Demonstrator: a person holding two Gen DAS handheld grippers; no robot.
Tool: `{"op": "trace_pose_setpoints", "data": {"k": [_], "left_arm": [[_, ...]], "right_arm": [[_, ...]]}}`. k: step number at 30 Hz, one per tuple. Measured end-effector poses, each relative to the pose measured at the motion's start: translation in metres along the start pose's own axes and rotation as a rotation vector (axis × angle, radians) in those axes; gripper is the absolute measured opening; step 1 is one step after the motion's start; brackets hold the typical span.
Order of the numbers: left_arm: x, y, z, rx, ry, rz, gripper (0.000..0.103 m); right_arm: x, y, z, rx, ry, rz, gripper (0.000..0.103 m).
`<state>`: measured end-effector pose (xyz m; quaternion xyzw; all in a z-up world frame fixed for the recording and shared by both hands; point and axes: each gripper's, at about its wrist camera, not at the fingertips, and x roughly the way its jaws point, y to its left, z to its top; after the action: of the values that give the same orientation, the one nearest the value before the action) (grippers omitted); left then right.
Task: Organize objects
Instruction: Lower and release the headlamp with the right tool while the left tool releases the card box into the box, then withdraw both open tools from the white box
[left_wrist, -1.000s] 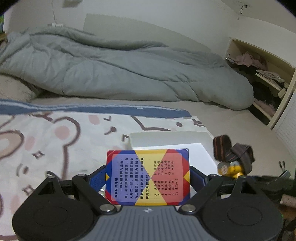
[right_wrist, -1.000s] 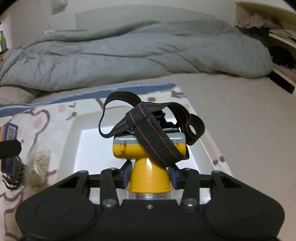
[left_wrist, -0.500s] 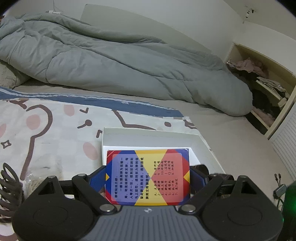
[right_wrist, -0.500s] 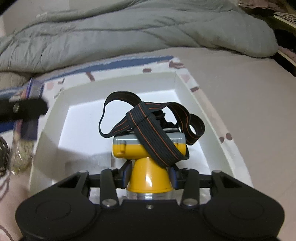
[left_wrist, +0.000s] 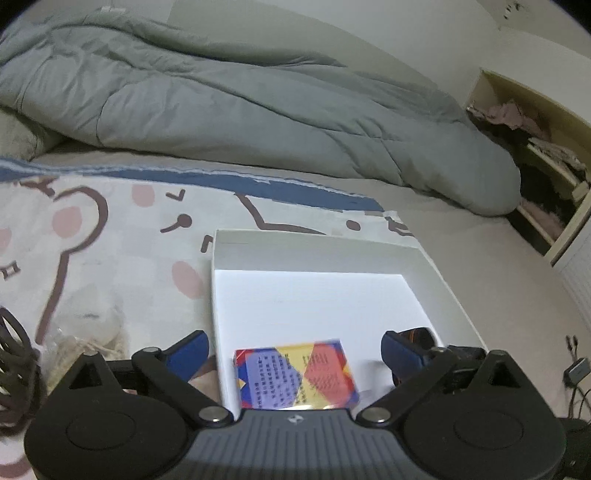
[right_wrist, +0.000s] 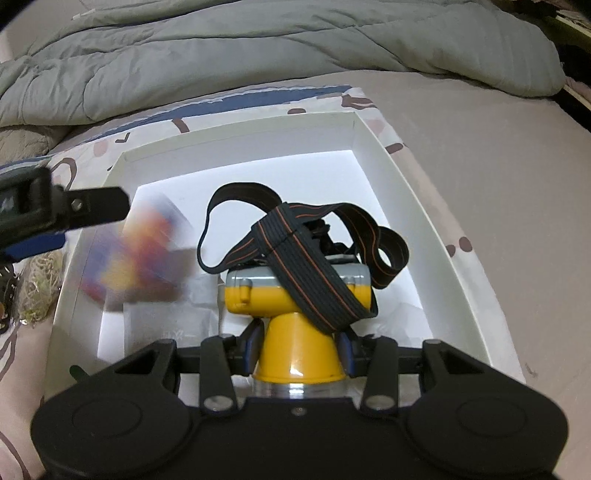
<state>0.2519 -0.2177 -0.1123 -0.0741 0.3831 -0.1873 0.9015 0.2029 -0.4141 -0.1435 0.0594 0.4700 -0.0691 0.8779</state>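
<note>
A shallow white box (left_wrist: 317, 236) lies on the bed. My left gripper (left_wrist: 295, 347) hovers over its near left corner, its jaws opening. The colourful card box (left_wrist: 295, 374) sits loose between them, touching neither pad. In the right wrist view the card box (right_wrist: 136, 258) is a blur inside the white box (right_wrist: 236, 125), under one of the left gripper's fingers (right_wrist: 96, 206). My right gripper (right_wrist: 299, 343) is shut on the yellow headlamp (right_wrist: 295, 295), held low inside the box. Its black strap (right_wrist: 306, 266) is piled on top.
A grey duvet (left_wrist: 258, 110) lies across the far side of the bed. The box rests on a bear-print blanket (left_wrist: 92, 240). A pale bag of loose bits (right_wrist: 37, 284) and a black coiled thing (left_wrist: 14, 369) lie left of the box. Shelves with clothes (left_wrist: 535, 129) stand at right.
The left jaws have spread and let go of the card box, which has dropped into the white box. The right gripper has sunk into the box with the headlamp.
</note>
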Motion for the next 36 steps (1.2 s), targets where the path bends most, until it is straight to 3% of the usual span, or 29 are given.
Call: {"op": "trace_pose_setpoints", "data": {"k": [6, 19, 36], "left_arm": [[-0.003, 0.003, 0.0, 0.007, 0.026, 0.007, 0.099], [-0.013, -0.001, 0.0, 0.067, 0.049, 0.015, 0.099], [-0.069, 0.003, 0.005, 0.131, 0.013, 0.055, 0.099]], "right_arm": [[-0.012, -0.002, 0.005, 0.036, -0.032, 0.015, 0.051], [-0.034, -0.011, 0.01, 0.068, -0.083, 0.026, 0.05], [-0.09, 0.007, 0.005, 0.045, -0.173, 0.041, 0.054]]}}
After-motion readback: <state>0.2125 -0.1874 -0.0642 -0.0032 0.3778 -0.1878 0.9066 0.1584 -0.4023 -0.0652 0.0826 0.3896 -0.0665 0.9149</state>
